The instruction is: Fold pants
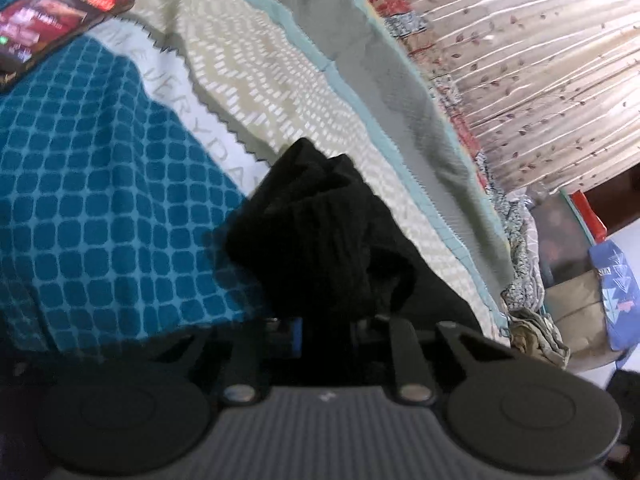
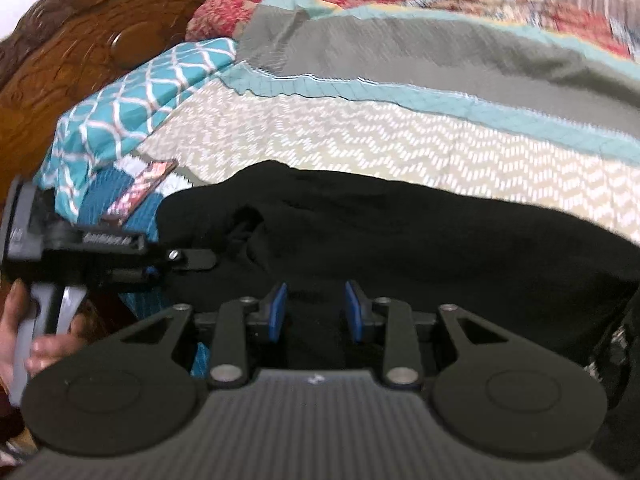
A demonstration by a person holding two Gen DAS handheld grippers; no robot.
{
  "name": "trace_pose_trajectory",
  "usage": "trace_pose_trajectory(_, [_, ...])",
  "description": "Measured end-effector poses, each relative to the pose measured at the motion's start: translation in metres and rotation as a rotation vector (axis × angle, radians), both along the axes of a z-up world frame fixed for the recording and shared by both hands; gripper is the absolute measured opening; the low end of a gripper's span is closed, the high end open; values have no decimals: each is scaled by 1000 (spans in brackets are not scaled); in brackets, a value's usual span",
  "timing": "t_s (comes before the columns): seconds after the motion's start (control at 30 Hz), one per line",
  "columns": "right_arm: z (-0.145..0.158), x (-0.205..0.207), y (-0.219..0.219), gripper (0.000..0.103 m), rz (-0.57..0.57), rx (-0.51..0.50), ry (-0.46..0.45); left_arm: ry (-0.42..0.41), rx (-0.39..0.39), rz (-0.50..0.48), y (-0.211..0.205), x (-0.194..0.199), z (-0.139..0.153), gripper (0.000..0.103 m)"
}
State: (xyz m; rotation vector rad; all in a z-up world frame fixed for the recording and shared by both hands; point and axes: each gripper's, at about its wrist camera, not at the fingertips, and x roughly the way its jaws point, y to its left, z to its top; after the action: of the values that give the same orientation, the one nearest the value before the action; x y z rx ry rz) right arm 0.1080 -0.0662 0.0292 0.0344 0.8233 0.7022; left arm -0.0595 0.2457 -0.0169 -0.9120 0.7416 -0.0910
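Note:
The black pants [image 2: 400, 232] lie stretched across the bed's cream zigzag quilt [image 2: 360, 136]. My right gripper [image 2: 316, 304] sits over their near edge, its blue pads [image 2: 278, 312] a short way apart with black cloth between them. In the left wrist view the pants [image 1: 320, 232] rise in a bunched ribbed fold right over my left gripper [image 1: 328, 312], whose fingertips are hidden under the cloth. The right wrist view shows the left gripper [image 2: 192, 260] at the pants' left end, held by a hand [image 2: 16, 332].
A dark red-and-black flat packet [image 1: 60, 12] rests on a blue checked towel [image 1: 100, 160] left of the pants. A teal lattice pillow [image 2: 140, 100] and a carved wooden headboard [image 2: 80, 40] are behind it. A leaf-print curtain [image 1: 520, 60] and clutter lie beyond the bed.

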Motion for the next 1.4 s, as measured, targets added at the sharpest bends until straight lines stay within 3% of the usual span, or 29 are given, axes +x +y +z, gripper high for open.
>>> trace_pose_trajectory(0.1, [-12, 17, 4, 35, -36, 75, 100, -13, 11, -4, -4, 3, 6, 17])
trace_pose_trajectory(0.2, [-53, 35, 21, 34, -47, 71, 311, -40, 29, -19, -14, 7, 18, 17])
trace_pose_trajectory(0.37, [-45, 26, 14, 33, -46, 114, 286, -114, 148, -114, -46, 12, 49, 17])
trace_pose_trajectory(0.67, [-33, 7, -108, 33, -284, 312, 268, -195, 399, -340, -144, 39, 83, 19])
trace_pose_trajectory(0.77, [-28, -9, -161, 34, -400, 371, 237, -237, 574, -466, -201, 47, 88, 19])
trace_pose_trajectory(0.87, [-30, -23, -206, 34, -500, 408, 214, -321, 884, -664, -281, 44, 81, 21])
trace_pose_trajectory(0.93, [-34, -32, -234, 34, -567, 427, 208, -371, 1133, -835, -338, 29, 62, 28])
trace_pose_trajectory(1.0, [-41, -40, -252, 34, -615, 443, 210, -425, 1251, -944, -368, 12, 47, 29])
trace_pose_trajectory(1.1, [-52, -46, -268, 34, -651, 475, 223, -501, 1312, -1018, -379, -14, 40, 30])
trace_pose_trajectory(1.17, [-49, -45, -264, 34, -643, 491, 224, -504, 1334, -1015, -373, -23, 40, 33])
trace_pose_trajectory(1.3, [-37, -36, -256, 38, -586, 512, 199, -412, 1252, -897, -337, -26, 57, 35])
trace_pose_trajectory(1.4, [-23, -18, -240, 53, -499, 477, 156, -304, 1115, -747, -298, -12, 72, 41])
